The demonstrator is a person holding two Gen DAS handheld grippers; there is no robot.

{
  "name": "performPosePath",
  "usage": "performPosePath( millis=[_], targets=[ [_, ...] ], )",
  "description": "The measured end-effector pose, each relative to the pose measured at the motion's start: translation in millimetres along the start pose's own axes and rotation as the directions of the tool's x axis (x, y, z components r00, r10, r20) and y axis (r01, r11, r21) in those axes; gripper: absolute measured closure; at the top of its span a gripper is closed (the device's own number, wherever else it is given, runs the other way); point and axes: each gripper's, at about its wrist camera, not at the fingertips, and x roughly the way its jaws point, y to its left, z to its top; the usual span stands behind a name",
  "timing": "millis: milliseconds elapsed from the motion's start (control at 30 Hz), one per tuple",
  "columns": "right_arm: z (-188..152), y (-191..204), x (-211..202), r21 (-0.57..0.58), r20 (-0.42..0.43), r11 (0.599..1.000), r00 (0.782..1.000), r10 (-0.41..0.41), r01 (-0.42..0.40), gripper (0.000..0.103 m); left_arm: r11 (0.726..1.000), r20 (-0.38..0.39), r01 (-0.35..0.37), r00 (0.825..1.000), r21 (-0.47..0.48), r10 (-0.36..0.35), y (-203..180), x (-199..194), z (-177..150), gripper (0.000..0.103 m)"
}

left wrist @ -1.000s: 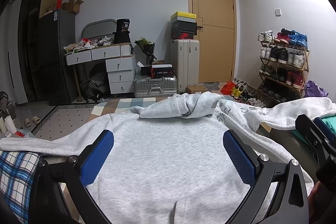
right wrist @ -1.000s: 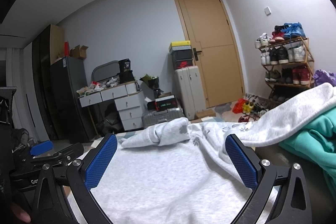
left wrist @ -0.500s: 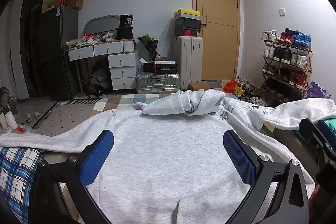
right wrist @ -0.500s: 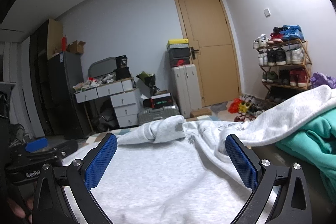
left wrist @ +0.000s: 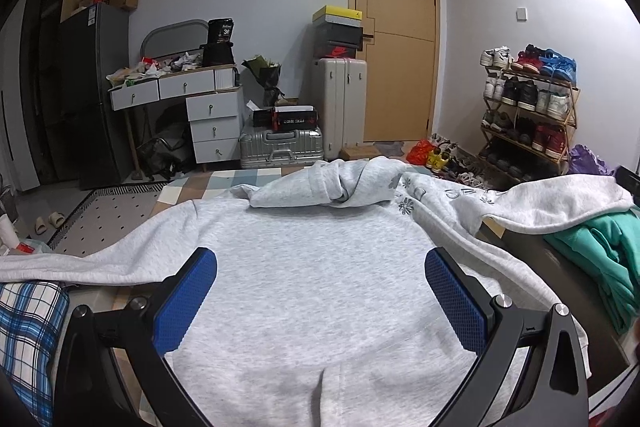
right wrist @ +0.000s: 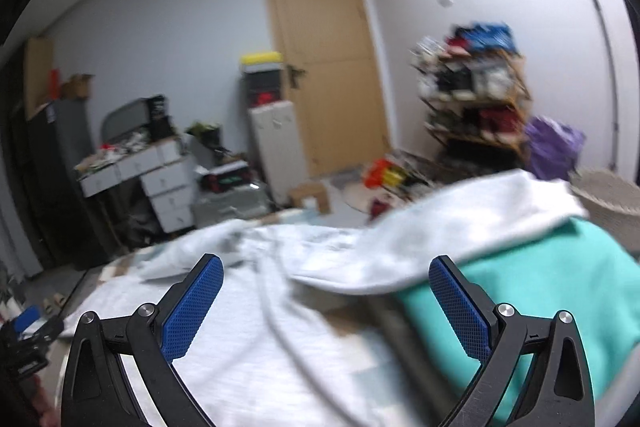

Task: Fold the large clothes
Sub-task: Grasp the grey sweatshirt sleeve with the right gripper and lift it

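One grey hoodie [left wrist: 312,267], one green garment [right wrist: 540,283], two grippers' fingers [left wrist: 188,303] [right wrist: 192,311] spread wide, empty.

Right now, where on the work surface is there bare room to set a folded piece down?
Little. The grey hoodie covers most of the surface. One bare dark strip shows between its right sleeve and the teal garment, which crowds the right side. The plaid cloth fills the left edge.

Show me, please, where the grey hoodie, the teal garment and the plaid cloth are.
grey hoodie [left wrist: 312,267]: left wrist view, mid-back panel.
teal garment [right wrist: 540,279]: right wrist view, top surface.
plaid cloth [left wrist: 24,331]: left wrist view, checked face.
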Motion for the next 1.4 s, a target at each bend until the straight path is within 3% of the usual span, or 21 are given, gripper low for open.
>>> performPosePath(
  millis=[167, 233, 367, 433, 533, 667, 700, 833, 1067, 1233, 1300, 1400],
  targets=[
    [18.1, -99.8, 11.6, 0.213, -0.132, 0.967, 0.985, -0.112, 0.138, 0.000, 1.000, -0.035, 0.022, 0.999, -0.010, -0.022, -3.6, 5.7, -0.9, 0.001],
    [24.6, -135.1, 20.6, 0.305, -0.179, 0.939, 0.978, -0.107, 0.159, 0.001, 1.000, -0.047, 0.026, 0.999, -0.005, -0.026, -7.1, 7.6, -0.7, 0.001],
    [39.5, -166.2, 45.1, 0.354, -0.241, 0.914, 0.964, -0.114, 0.197, 0.014, 1.000, -0.053, 0.023, 0.998, 0.017, -0.022, -13.5, 8.9, -1.4, 0.001],
    [46.6, -173.3, 57.9, 0.358, -0.257, 0.910, 0.959, -0.121, 0.211, 0.014, 0.999, -0.058, 0.017, 0.998, 0.027, -0.015, -15.0, 10.6, -1.8, 0.001],
    [57.0, -168.9, 74.4, 0.303, -0.270, 0.915, 0.945, -0.185, 0.266, 0.021, 0.999, -0.071, 0.011, 0.997, 0.038, -0.008, -15.9, 14.5, -2.3, 0.001],
    [67.5, -159.8, 97.0, 0.142, -0.313, 0.913, 0.892, -0.325, 0.382, 0.075, 0.999, -0.083, -0.003, 0.997, 0.050, 0.007, -16.3, 18.7, -4.1, 0.001],
    [71.8, -157.1, 101.6, 0.117, -0.311, 0.912, 0.887, -0.342, 0.393, 0.083, 0.999, -0.086, -0.006, 0.996, 0.050, 0.011, -16.4, 19.3, -4.3, 0.001],
    [96.5, -157.6, 109.0, 0.085, -0.268, 0.907, 0.887, -0.377, 0.412, 0.087, 0.998, -0.095, -0.021, 0.995, 0.062, 0.027, -17.4, 21.7, -6.1, 0.001],
    [178.6, -125.1, 118.4, -0.090, -0.138, 0.857, 0.846, -0.515, 0.507, 0.088, 0.993, -0.083, -0.058, 0.994, 0.106, 0.067, -15.5, 22.8, -9.5, 0.001],
    [215.3, -95.0, 122.1, -0.185, -0.011, 0.801, 0.814, -0.581, 0.569, 0.088, 0.987, -0.080, -0.094, 0.991, 0.133, 0.106, -5.6, 24.7, -11.2, 0.001],
    [221.6, -89.7, 130.0, -0.194, -0.003, 0.794, 0.809, -0.588, 0.576, 0.088, 0.985, -0.077, -0.109, 0.990, 0.132, 0.120, 1.0, 24.9, -10.9, 0.001],
    [221.0, -73.7, 135.0, -0.198, 0.018, 0.813, 0.831, -0.556, 0.548, 0.088, 0.984, -0.067, -0.133, 0.988, 0.116, 0.141, 13.0, 24.0, -9.1, 0.001]
  ],
)
